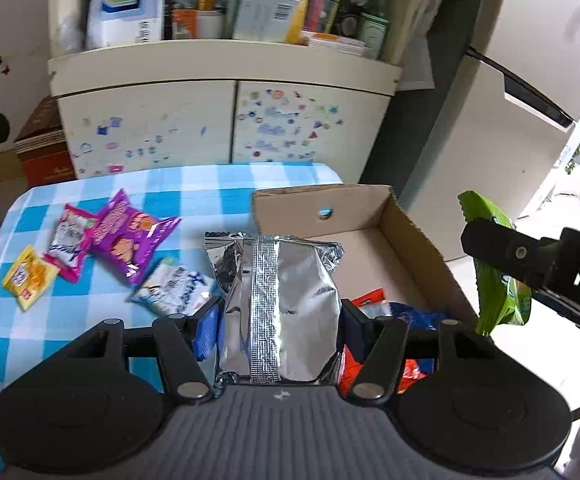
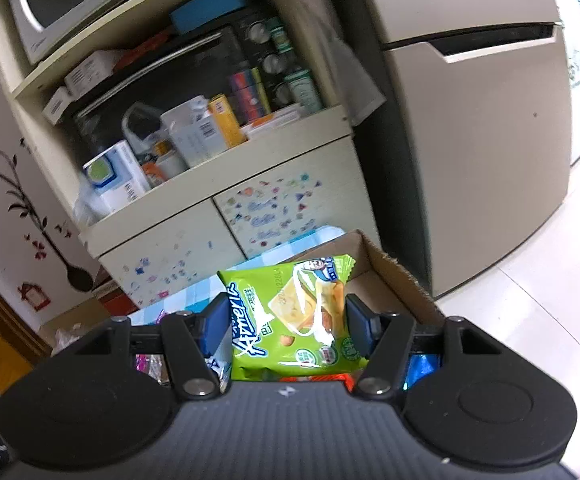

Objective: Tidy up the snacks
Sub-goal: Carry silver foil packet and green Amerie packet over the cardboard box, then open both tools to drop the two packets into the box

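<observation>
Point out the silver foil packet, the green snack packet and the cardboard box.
silver foil packet (image 1: 286,304): left wrist view, centre seam.
green snack packet (image 2: 294,312): right wrist view, printed front.
cardboard box (image 1: 314,204): left wrist view, back wall.

Your right gripper (image 2: 286,320) grips a green snack packet (image 2: 294,320), a pad pressing each side at 9 and 3 o'clock. Behind the packet, toward 1 o'clock, you see the open cardboard box (image 2: 394,276) on the desk's blue-checked cloth (image 2: 290,246). At 11 o'clock stands a cream cabinet (image 2: 194,216) with cluttered shelves and stickered doors. At 2 o'clock is a beige refrigerator (image 2: 470,140).
</observation>
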A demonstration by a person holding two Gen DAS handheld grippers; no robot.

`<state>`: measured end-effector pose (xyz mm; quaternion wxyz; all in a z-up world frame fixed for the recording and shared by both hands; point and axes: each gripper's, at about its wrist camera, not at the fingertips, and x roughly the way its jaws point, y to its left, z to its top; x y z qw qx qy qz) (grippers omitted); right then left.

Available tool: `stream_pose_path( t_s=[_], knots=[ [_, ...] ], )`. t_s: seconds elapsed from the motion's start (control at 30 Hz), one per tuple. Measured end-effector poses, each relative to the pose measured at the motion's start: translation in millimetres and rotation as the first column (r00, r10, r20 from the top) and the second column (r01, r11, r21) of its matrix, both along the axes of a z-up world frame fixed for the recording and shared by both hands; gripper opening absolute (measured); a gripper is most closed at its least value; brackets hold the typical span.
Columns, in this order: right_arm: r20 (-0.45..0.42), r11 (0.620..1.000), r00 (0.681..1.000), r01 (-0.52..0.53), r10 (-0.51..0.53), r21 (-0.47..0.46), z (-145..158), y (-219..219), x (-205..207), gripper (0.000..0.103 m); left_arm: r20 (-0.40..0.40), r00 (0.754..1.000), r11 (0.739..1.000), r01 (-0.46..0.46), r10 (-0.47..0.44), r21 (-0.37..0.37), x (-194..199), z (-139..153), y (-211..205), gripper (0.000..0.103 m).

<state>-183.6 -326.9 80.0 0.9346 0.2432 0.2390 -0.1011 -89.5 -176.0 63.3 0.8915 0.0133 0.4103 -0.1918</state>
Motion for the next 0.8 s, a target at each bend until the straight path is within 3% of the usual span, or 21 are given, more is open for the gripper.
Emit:
stream_pose_path(
  t_s=[0.4,0.5,0.57,0.8],
  knots=[
    [-0.032,0.982,0.988,0.154,-0.152,0.108,-12.4,-27.3,0.7,0.066,-0.033,0.999,1.000,0.028,-0.028,0.008,27.1,-10.8,-45.3,0.066],
    [-0.044,0.966,0.978,0.207,-0.203,0.156,-17.2,-34.1,-1.0,0.074,-0.017,0.999,0.999,0.043,-0.043,0.021,30.5,-9.5,-55.3,0.071],
    [-0.032,0.962,0.976,0.217,-0.214,0.167,-17.0,-35.4,-3.0,0.077,0.018,0.998,0.998,0.053,-0.053,0.020,28.9,-4.0,-58.2,0.083],
    [0.011,0.961,0.975,0.216,-0.221,0.173,-12.5,-34.3,-5.1,0.080,0.060,0.996,0.998,0.069,-0.069,-0.001,33.1,13.9,-47.1,0.085]
  ],
)
